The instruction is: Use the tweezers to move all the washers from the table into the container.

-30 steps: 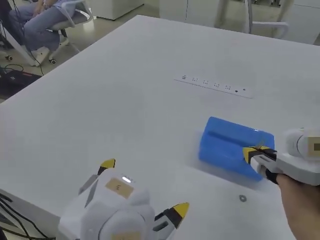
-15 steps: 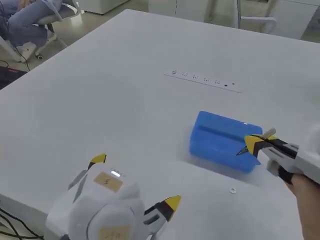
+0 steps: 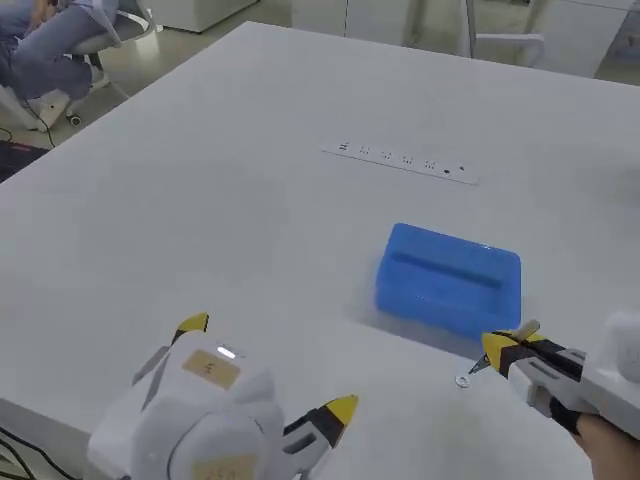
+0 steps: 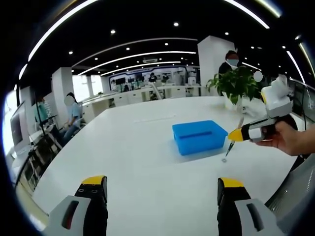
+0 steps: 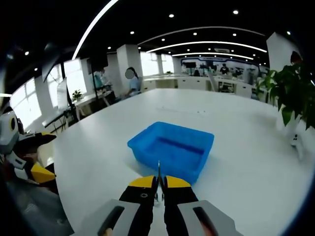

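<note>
A blue container [image 3: 450, 280] stands on the white table [image 3: 230, 200]; I cannot see into it from the head view. One small metal washer [image 3: 462, 380] lies on the table just in front of its near right corner. My right gripper [image 3: 497, 345] is shut on thin tweezers [image 3: 478, 365], whose tips point down at or touching that washer. In the right gripper view the tweezers [image 5: 159, 172] stick out between the shut jaws toward the container [image 5: 172, 147]. My left gripper [image 3: 266, 366] stands open and empty at the near left. From it I see the container [image 4: 199, 136] and washer [image 4: 224, 160].
A flush socket strip [image 3: 400, 163] is set into the table beyond the container. A person sits on a chair [image 3: 40, 50] off the far left corner. A potted plant [image 5: 290, 93] stands past the table's right side. The table edge runs close at the near left.
My right gripper with the tweezers has come back from over the container's right end and dropped to the table in front of it, tips now at the washer. The left gripper stays put.
</note>
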`<control>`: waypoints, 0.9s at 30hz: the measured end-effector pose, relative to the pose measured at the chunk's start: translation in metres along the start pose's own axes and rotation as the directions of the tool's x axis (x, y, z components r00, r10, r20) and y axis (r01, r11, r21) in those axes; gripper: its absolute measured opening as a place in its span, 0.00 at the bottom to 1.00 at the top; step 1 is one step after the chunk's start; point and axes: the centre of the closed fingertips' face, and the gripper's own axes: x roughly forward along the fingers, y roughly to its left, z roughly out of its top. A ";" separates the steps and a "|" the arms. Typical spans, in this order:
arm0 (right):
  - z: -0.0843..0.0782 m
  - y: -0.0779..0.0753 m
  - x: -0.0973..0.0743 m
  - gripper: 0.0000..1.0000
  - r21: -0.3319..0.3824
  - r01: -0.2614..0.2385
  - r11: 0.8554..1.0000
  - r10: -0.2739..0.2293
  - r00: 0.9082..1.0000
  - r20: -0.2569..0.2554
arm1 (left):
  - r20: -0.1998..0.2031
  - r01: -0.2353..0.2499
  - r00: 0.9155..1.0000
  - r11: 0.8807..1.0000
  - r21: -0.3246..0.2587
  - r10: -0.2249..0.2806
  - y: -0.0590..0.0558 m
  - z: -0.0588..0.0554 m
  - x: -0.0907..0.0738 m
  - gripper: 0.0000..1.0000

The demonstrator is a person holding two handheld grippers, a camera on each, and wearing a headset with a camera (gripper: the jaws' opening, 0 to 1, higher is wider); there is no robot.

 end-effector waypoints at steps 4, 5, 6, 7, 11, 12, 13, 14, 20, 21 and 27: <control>-0.004 -0.001 0.002 0.03 0.010 -0.001 1.000 0.001 1.000 -0.008 | -0.003 -0.001 1.000 1.000 0.002 0.001 0.000 0.000 0.000 0.95; -0.005 -0.001 0.003 0.03 0.009 -0.001 1.000 0.001 1.000 -0.011 | -0.005 -0.002 1.000 1.000 0.002 0.002 0.000 0.000 0.001 0.95; -0.005 -0.001 0.003 0.03 0.009 -0.001 1.000 0.002 1.000 -0.011 | -0.006 -0.002 1.000 1.000 0.002 0.002 0.000 0.000 0.001 0.95; -0.006 -0.001 0.004 0.03 0.009 -0.002 1.000 0.002 1.000 -0.012 | -0.006 -0.003 1.000 1.000 0.003 0.003 0.000 0.000 0.001 0.95; -0.006 0.000 0.006 0.03 0.007 -0.002 1.000 0.002 1.000 -0.014 | -0.010 -0.005 1.000 1.000 0.004 0.005 0.001 -0.001 0.001 0.95; -0.006 -0.001 0.007 0.03 0.006 -0.001 1.000 0.001 1.000 -0.014 | -0.011 -0.006 1.000 1.000 0.006 0.006 0.001 -0.001 0.001 0.95; -0.006 -0.001 0.007 0.03 0.005 -0.001 1.000 0.001 1.000 -0.015 | -0.011 -0.006 1.000 1.000 0.006 0.006 0.001 -0.001 0.001 0.95; -0.008 -0.002 0.009 0.03 0.005 0.000 1.000 0.000 1.000 -0.017 | -0.011 -0.005 1.000 1.000 0.006 0.005 0.001 -0.001 0.002 0.95; -0.008 0.000 0.007 0.03 -0.017 -0.001 1.000 0.001 1.000 -0.012 | -0.014 -0.008 1.000 1.000 0.008 0.008 0.001 -0.001 0.001 0.94; -0.008 0.001 0.006 0.02 -0.029 -0.003 1.000 0.002 1.000 -0.013 | -0.014 -0.008 1.000 1.000 0.008 0.008 0.001 -0.001 0.001 0.94; -0.009 0.004 0.005 0.02 -0.072 -0.012 0.997 0.009 0.999 -0.035 | -0.011 -0.009 1.000 1.000 0.008 0.009 0.001 -0.001 0.001 0.94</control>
